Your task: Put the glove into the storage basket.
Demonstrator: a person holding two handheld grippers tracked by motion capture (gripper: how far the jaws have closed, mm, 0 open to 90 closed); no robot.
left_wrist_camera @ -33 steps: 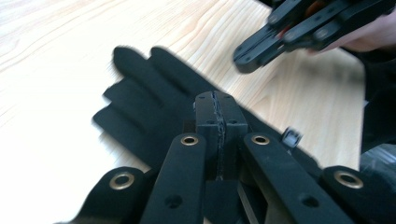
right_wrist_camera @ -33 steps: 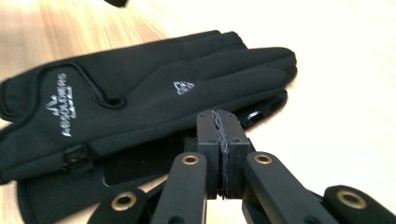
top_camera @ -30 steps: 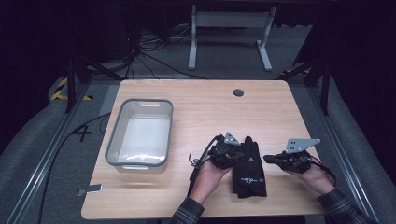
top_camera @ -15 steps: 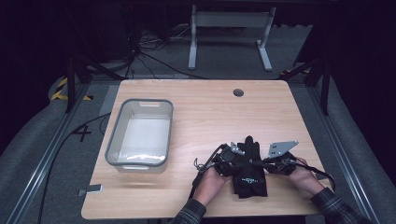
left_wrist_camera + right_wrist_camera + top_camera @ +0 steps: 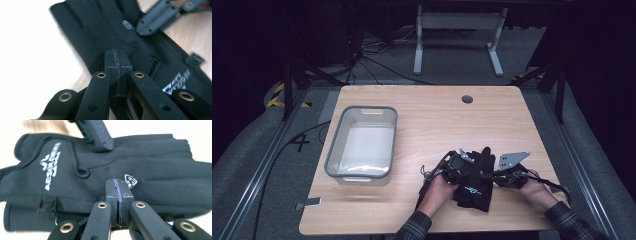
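A: Glove (image 5: 474, 181) lay flat on the bench (image 5: 432, 120), near the front edge, right of centre. Black, white logo print. Long axis ran roughly front to back in the high view, fingers pointing away from the person, cuff toward them.

B: And left of it?

A: Clear bin (image 5: 362, 142) sat on the left half of the bench, well apart from the glove. Not touched.

B: Left hand-held gripper?

A: Left hand-held gripper (image 5: 460, 162) was at the glove's left edge, over the finger end. Jaws pressed together, pad to pad, nothing between them; its own view showed the closed tip (image 5: 117, 65) over the fabric near the middle of the glove. Touching or just above, I couldn't tell.

B: Right one?

A: Right hand-held gripper (image 5: 488, 175) came in from the glove's right side, pointing left across it. Also clamped shut on nothing; tip (image 5: 119, 192) sat beside the small white badge (image 5: 130, 180). Contact again unclear.

B: So which was nearer?

A: Both about equally close, one on each long edge, tips facing each other across the short axis. The glove lay straight ahead of each.

B: Hand pose?

A: Both forearms entered from the bottom edge, hands low, grippers near level with the bench. My read: with both sets of jaws closed, neither could pinch fabric until it opened.
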